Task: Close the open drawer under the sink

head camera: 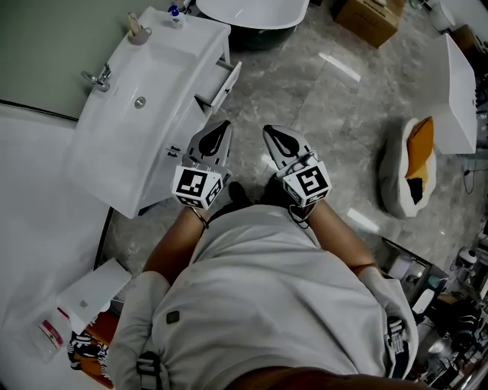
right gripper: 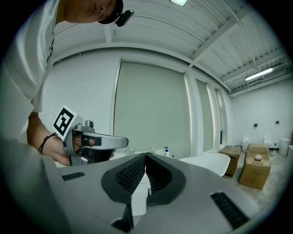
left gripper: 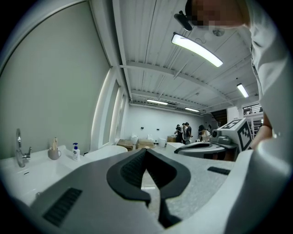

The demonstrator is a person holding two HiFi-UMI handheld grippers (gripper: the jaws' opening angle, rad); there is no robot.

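In the head view the white sink cabinet stands at the left, and its drawer juts out open on the side toward the bathtub. My left gripper hovers over the floor just off the cabinet's near corner, short of the drawer. Its tips meet with nothing between them, as the left gripper view shows. Beside it on the right, my right gripper is also shut and empty, its tips touching in the right gripper view. Both point level, side by side.
A faucet, a cup and a soap bottle sit on the sink top. A bathtub lies beyond the drawer, with a cardboard box to its right. A white-and-orange cushion rests on the marble floor. People stand far off.
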